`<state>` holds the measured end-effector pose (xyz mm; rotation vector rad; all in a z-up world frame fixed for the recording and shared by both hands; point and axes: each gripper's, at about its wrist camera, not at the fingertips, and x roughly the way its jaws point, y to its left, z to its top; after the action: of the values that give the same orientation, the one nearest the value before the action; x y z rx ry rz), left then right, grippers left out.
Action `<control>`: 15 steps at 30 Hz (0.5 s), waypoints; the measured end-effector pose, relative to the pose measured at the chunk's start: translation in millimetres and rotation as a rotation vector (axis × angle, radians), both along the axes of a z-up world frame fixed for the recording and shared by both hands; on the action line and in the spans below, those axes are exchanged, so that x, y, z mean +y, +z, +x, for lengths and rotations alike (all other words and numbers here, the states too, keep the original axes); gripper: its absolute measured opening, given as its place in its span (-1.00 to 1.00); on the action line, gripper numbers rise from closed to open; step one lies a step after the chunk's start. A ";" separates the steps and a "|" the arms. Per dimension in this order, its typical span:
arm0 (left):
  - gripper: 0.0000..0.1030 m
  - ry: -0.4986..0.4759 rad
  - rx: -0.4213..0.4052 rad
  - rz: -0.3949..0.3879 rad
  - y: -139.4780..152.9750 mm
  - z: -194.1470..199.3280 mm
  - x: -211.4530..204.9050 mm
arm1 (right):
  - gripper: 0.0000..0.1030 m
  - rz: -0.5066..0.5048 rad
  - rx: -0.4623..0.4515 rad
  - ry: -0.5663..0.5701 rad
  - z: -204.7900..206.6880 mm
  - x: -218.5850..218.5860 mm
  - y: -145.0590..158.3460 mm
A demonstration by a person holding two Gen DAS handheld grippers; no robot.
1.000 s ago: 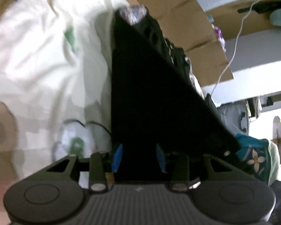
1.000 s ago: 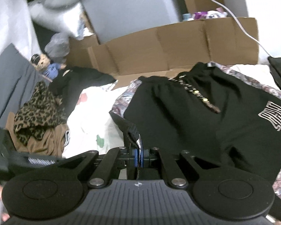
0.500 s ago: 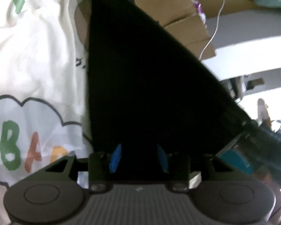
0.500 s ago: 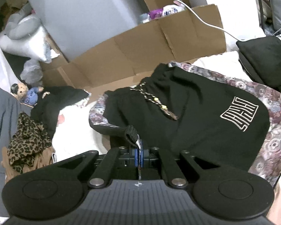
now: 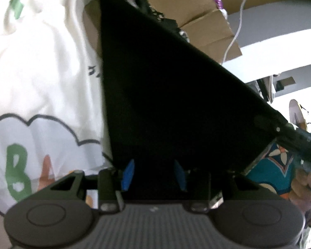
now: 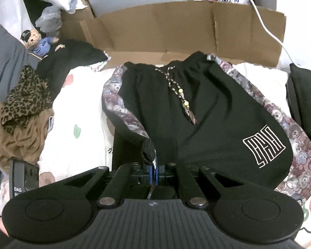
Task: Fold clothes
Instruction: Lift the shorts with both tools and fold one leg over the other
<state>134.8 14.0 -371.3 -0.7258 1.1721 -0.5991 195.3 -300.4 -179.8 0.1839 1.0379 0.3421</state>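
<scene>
Black shorts [image 6: 207, 114] with bear-print side stripes, a beaded drawstring and a white logo lie on a white printed sheet [image 6: 83, 114]. My right gripper [image 6: 153, 172] is shut on a hem corner of the shorts, lifted off the sheet. In the left wrist view the same shorts [image 5: 165, 103] stretch as a taut dark triangle away from my left gripper [image 5: 154, 172]. Its blue pads [image 5: 128, 172] stand apart, with black cloth lying across the gap and no visible pinch. A hand [image 5: 304, 186] shows at the right edge.
A flattened cardboard box [image 6: 165, 29] stands behind the shorts, with a white cable [image 6: 265, 25] over it. A leopard-print garment [image 6: 24, 97] and a teddy bear [image 6: 37, 41] lie at the left. Another dark garment [image 6: 304, 103] sits at the right.
The right gripper has carried the hem corner sideways, so the shorts now sit centred in its view. The left gripper has sunk toward the sheet; the green and orange print has come into view.
</scene>
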 end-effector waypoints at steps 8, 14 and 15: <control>-0.12 0.035 0.039 0.002 -9.4 -11.5 12.6 | -0.97 0.136 0.018 -0.048 -4.7 -30.0 -18.7; -0.12 0.031 0.061 0.012 -13.4 -16.0 9.4 | -0.98 0.146 0.035 -0.054 -17.4 -44.1 -35.5; -0.12 0.029 0.066 0.008 -12.7 -17.4 8.8 | -0.97 0.155 0.035 -0.064 -16.4 -47.6 -35.6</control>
<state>117.4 22.9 -384.0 -0.7590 1.2219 -0.5494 178.8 -348.0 -215.5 0.3633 1.0380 0.3624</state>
